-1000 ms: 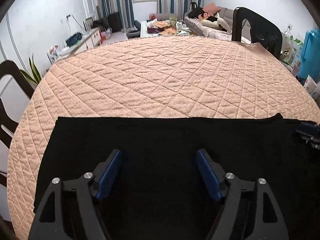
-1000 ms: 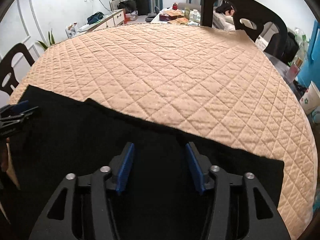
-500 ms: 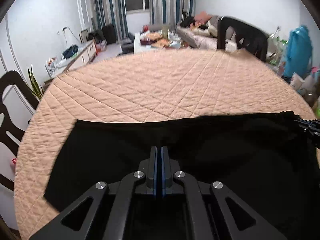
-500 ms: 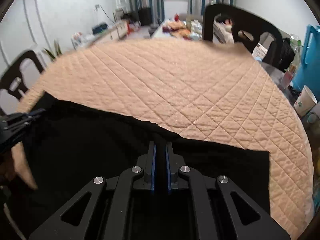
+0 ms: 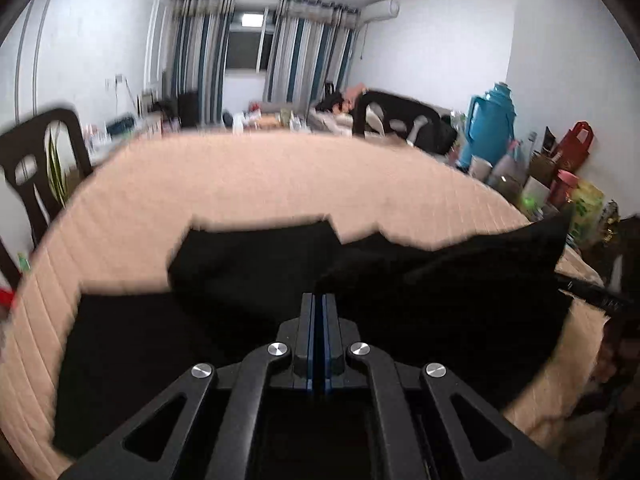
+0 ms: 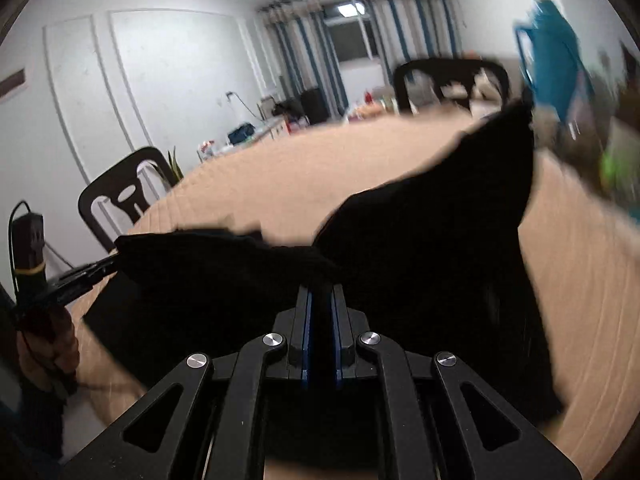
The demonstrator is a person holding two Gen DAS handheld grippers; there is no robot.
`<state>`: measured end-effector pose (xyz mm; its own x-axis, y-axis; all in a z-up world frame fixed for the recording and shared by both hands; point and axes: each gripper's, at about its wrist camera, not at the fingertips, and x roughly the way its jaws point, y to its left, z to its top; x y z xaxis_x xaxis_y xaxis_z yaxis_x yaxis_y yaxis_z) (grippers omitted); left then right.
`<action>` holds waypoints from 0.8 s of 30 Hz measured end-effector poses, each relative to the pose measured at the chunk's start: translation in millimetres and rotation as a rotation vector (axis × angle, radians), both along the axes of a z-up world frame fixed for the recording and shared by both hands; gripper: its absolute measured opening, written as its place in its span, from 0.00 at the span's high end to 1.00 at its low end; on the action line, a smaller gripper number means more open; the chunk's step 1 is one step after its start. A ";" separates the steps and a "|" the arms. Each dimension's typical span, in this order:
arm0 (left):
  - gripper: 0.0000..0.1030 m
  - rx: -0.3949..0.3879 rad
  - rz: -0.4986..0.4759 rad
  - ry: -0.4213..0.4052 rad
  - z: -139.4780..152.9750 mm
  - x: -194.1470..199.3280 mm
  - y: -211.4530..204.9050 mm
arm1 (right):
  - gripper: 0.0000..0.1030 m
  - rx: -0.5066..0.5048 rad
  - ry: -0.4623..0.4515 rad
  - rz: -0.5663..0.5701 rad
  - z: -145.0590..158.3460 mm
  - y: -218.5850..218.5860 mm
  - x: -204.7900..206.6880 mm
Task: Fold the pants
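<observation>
Both the left gripper (image 5: pixel 319 308) and right gripper (image 6: pixel 320 300) have jaws pinching the near edge of the black pants (image 5: pixel 256 264), lifted over the quilted table (image 5: pixel 280 176); limp and light, it is best held by its edges.

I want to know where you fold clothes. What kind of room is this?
Most likely a living and dining room in a home. A big table with a peach quilted cover has dark dining chairs around it, striped curtains hang by the window, and a sofa sits behind.
</observation>
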<state>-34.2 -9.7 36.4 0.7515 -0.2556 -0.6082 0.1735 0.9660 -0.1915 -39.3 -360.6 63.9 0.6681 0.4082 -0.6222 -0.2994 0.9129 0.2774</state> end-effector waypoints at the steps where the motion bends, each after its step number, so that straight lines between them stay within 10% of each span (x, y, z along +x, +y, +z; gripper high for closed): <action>1: 0.95 -0.007 -0.008 0.024 -7.2 -1.7 0.9 | 0.91 0.018 0.028 -0.011 -8.2 -3.9 -3.1; 7: 0.87 -0.025 0.019 0.045 -10.0 -20.7 19.4 | 0.75 0.126 0.109 -0.047 -34.3 -28.6 -20.3; 9: 0.55 -0.034 0.029 0.013 2.4 -18.9 22.1 | 0.67 0.113 0.084 -0.073 -28.1 -36.8 -25.4; 11: 0.44 -0.016 0.033 -0.014 11.4 -10.6 14.9 | 0.54 0.122 0.068 -0.118 -24.6 -46.5 -28.1; 24: 0.42 0.258 -0.049 0.131 -25.5 99.6 -75.3 | 0.54 0.387 0.094 -0.305 -38.3 -99.9 -19.3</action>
